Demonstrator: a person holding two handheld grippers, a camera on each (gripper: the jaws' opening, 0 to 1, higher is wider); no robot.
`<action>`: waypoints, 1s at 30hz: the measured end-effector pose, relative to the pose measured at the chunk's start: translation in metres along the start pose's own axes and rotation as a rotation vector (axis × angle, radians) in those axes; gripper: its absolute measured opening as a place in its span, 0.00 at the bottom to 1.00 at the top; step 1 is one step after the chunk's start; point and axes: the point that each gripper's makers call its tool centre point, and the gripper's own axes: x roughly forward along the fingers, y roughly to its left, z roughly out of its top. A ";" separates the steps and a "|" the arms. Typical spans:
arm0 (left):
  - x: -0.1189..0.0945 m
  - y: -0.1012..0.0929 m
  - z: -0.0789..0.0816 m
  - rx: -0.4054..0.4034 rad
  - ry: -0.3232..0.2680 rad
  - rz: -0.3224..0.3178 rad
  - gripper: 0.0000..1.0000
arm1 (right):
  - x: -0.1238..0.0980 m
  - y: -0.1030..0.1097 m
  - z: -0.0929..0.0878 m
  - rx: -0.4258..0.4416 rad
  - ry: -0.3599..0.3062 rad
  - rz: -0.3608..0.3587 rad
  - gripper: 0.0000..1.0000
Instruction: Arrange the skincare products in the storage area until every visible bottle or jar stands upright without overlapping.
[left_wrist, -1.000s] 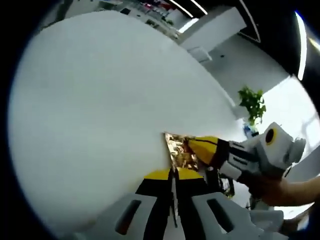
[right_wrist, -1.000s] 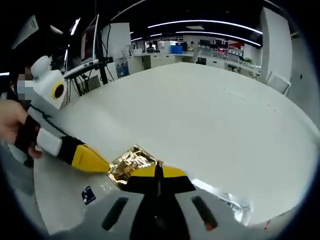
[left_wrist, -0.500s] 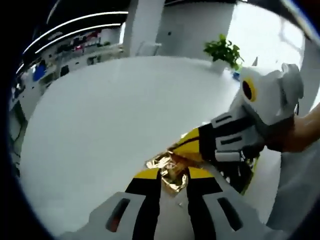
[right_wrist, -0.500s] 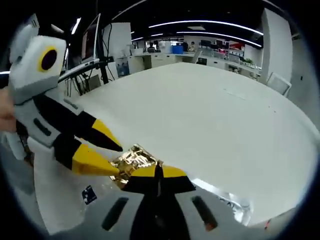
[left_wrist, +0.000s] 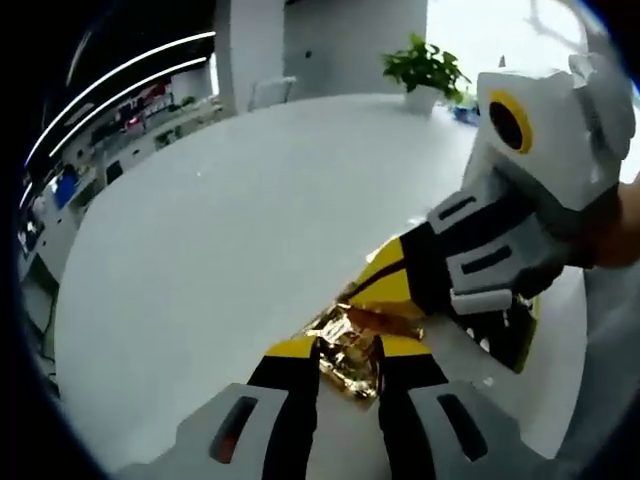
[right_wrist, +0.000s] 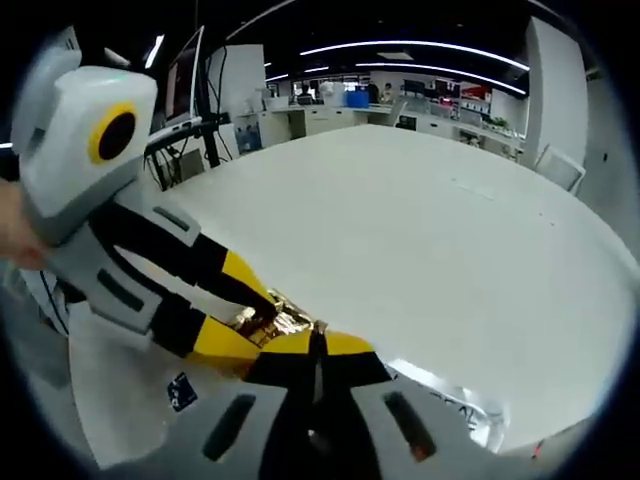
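A crumpled gold foil packet (left_wrist: 347, 343) lies low over the white table (left_wrist: 220, 220), just past my left gripper (left_wrist: 347, 350). That gripper's yellow-tipped jaws stand apart, one on each side of the foil. My right gripper (left_wrist: 385, 288) reaches in from the right, its tips closed on the packet's far end. In the right gripper view, my right gripper (right_wrist: 318, 338) is shut on the gold foil packet (right_wrist: 272, 318). There the left gripper (right_wrist: 232, 308) comes from the left, its two fingers spread around the foil.
A dark flat pack with a yellow-green edge (left_wrist: 522, 335) lies under the right gripper. A small dark label (right_wrist: 178, 390) and clear wrapping (right_wrist: 455, 403) sit near the table edge. A potted plant (left_wrist: 420, 65) and a monitor (right_wrist: 185, 80) stand far off.
One second ago my left gripper was shut on the foil; its jaws have since parted and now straddle it. The left gripper has come closer to the right one. The right gripper keeps its hold.
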 end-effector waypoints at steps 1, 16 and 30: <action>0.000 0.000 0.000 0.004 0.001 0.000 0.18 | 0.000 -0.001 0.000 0.000 0.003 -0.002 0.05; 0.000 0.000 0.000 -0.004 0.002 0.005 0.18 | -0.021 -0.016 0.006 -0.019 -0.023 -0.050 0.24; -0.004 -0.005 0.001 -0.006 0.036 -0.011 0.22 | -0.049 -0.006 0.004 -0.039 -0.040 0.000 0.42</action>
